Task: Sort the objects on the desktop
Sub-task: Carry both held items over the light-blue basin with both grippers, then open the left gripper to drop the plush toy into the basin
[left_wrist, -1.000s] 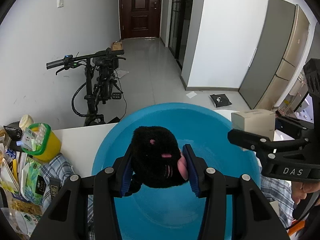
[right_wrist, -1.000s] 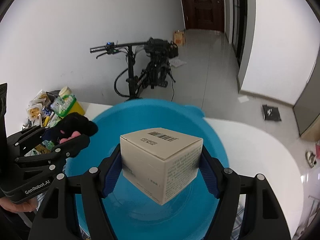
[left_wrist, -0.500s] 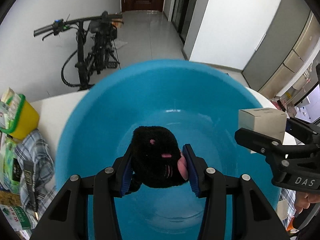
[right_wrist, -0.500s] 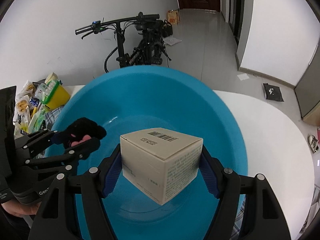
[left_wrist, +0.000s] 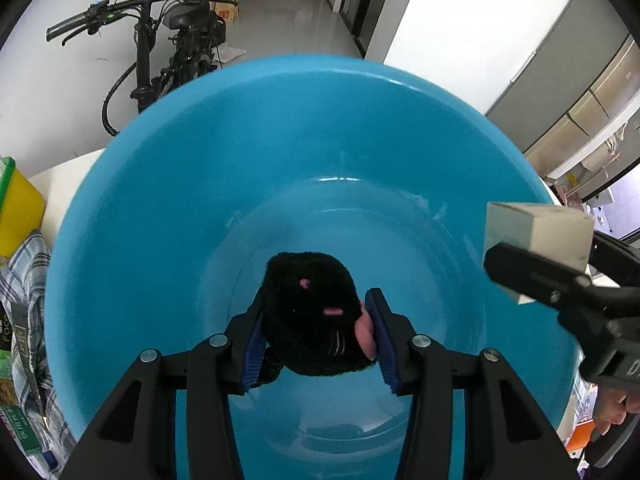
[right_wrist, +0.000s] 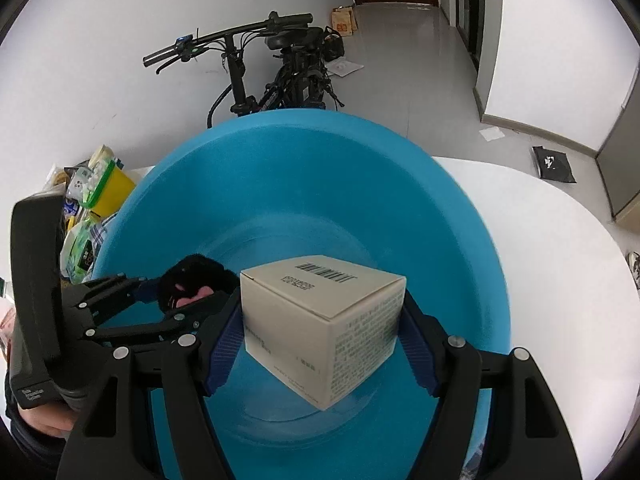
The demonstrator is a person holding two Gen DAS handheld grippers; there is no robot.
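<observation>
Both grippers hung over the big blue basin, which sat on a white table and filled most of each view. The left gripper was clamped on a black plush toy with little pink marks, its blue pads pressed against either side — the toy was held above the basin's floor, a bit toward the near side. The right gripper was squeezed on a beige carton with a barcode on top, tilted so one corner pointed down into the basin. In the left wrist view that carton sat out by the basin's right wall, close to the rim, well apart from the toy. In the right wrist view the toy and the left gripper's fingers were just beside the carton's left edge, so things were tighter there. The basin's inside was bare blue under both items, with open room toward the far wall. Left of the basin there was a yellow container with a green rim, some snack packets and a plaid cloth crowding that edge — the table on the right side showed plain white surface. A bike stood on the floor beyond the far rim.
</observation>
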